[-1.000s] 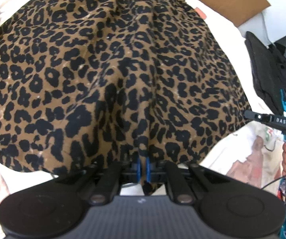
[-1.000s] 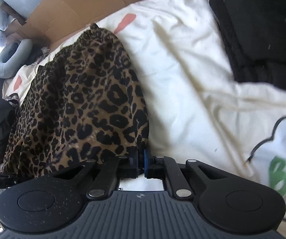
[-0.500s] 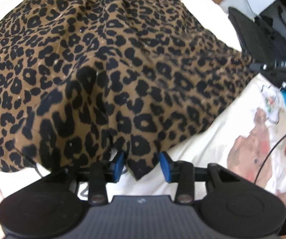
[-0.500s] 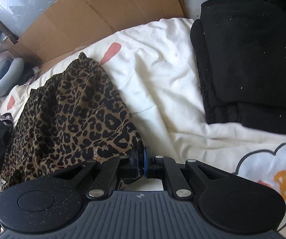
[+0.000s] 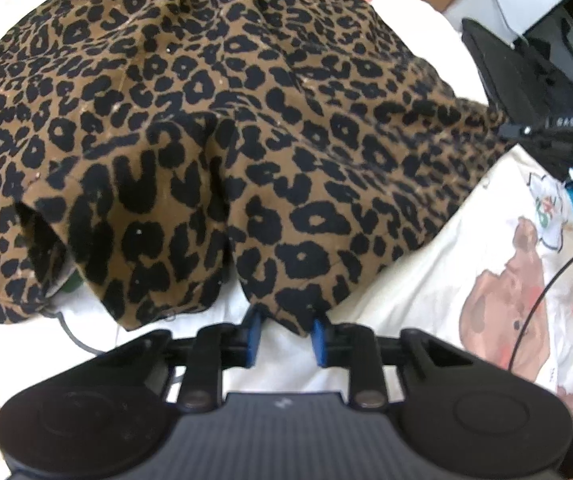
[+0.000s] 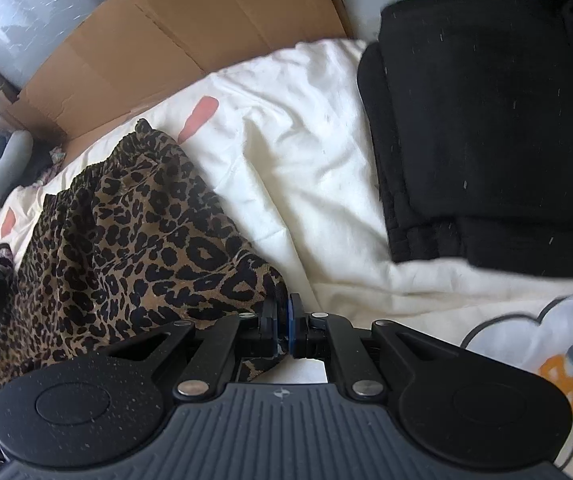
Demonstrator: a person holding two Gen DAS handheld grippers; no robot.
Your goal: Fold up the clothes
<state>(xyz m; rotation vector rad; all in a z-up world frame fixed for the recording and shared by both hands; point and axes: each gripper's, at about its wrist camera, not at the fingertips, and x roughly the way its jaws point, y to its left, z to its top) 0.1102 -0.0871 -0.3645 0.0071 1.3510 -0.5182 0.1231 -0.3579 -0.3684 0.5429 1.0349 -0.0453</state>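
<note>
Bedsheet (image 6: 302,152): white, printed with cartoon figures, spread under everything; bare cloth runs from 12 to 4 o'clock in the right wrist view.
Leopard-print garment (image 5: 214,128): lies spread on the sheet, filling the left wrist view from 9 round to 2 o'clock; hem nearest the camera, gathered waistband at 12.
Folded black clothes (image 6: 486,140): stacked on the sheet at 2 o'clock in the right wrist view, well apart from the garment.
Cardboard (image 6: 174,40): flattened box at 11 o'clock, behind the sheet.
Left gripper (image 5: 285,335): blue pads apart, a hem corner hanging loose between them, not pinched.
Right gripper (image 6: 282,330): fingers together, clamped on the garment's edge at its 3 o'clock corner.
</note>
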